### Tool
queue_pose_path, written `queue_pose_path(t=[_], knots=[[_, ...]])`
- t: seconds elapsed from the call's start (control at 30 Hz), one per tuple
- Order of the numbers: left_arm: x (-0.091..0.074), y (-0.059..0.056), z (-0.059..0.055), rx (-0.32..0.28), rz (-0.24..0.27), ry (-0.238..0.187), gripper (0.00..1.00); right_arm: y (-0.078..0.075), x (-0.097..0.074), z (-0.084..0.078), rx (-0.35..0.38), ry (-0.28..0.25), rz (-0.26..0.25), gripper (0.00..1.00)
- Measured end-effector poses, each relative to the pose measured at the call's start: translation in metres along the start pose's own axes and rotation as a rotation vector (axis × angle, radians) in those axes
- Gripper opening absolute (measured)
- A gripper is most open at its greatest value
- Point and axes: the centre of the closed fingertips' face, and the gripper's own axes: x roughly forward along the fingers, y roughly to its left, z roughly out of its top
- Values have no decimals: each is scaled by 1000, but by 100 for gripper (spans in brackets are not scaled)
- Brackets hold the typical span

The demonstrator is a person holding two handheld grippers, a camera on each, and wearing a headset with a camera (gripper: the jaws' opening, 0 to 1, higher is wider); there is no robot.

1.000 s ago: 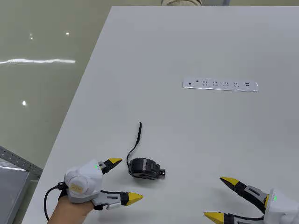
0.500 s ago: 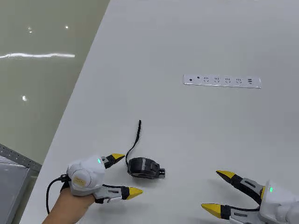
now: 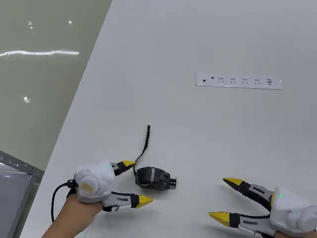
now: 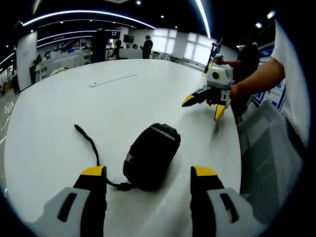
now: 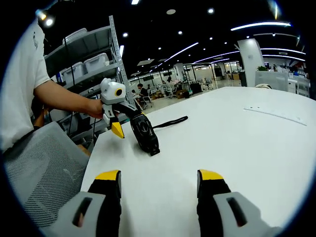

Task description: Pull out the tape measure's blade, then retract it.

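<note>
The black tape measure point(image 3: 153, 178) lies on its side near the table's left edge, blade wound in and strap point(image 3: 144, 147) trailing away. It sits just ahead of the spread jaws of our left gripper point(image 3: 137, 181), while our right gripper point(image 3: 223, 199), also spread and empty, hovers well apart. We judge the case could skid on the smooth white table point(image 3: 198, 129) if the left jaws close off-centre, or the strap could get pinched. A power strip point(image 3: 238, 81) lies farther back, with glossy green floor point(image 3: 44, 99) beyond.
</note>
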Motion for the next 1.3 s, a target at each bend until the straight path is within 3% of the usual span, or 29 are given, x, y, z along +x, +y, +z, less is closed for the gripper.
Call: queue_pose_path(t=[1.07,1.3], knots=[[23,0,-7,-6,-60,33,52,-7,28,3,5,2,46,56],[24,-1,-7,-4,-79,31,41,-5,29,2,6,4,51,55]])
